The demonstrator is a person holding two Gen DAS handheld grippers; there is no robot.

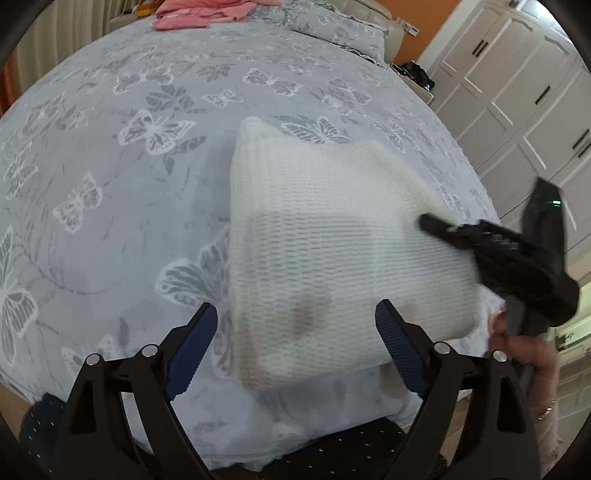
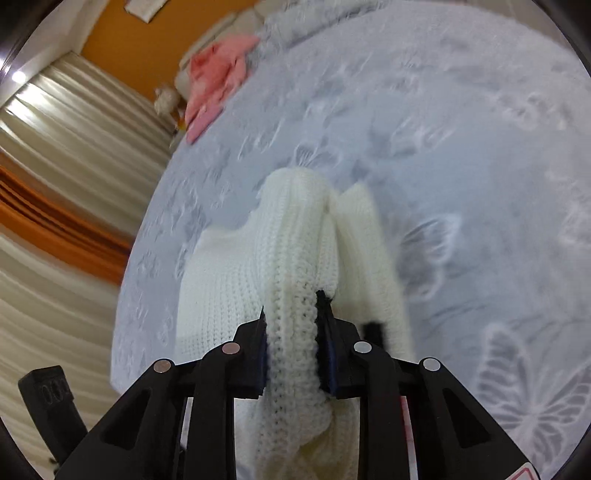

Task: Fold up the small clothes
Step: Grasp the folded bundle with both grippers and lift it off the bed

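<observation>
A white knitted garment hangs lifted over the grey butterfly bedspread. My right gripper is shut on a bunched fold of the white garment and holds it up. In the left wrist view the right gripper reaches into the garment from the right. My left gripper is open, its blue-padded fingers on either side of the garment's lower edge, not closed on it. A brownish stain shows on the knit near its lower part.
A pile of pink clothes lies at the far end of the bed, also in the right wrist view. White wardrobe doors stand to the right. Curtains hang at the left. A dark chair seat is below the bed edge.
</observation>
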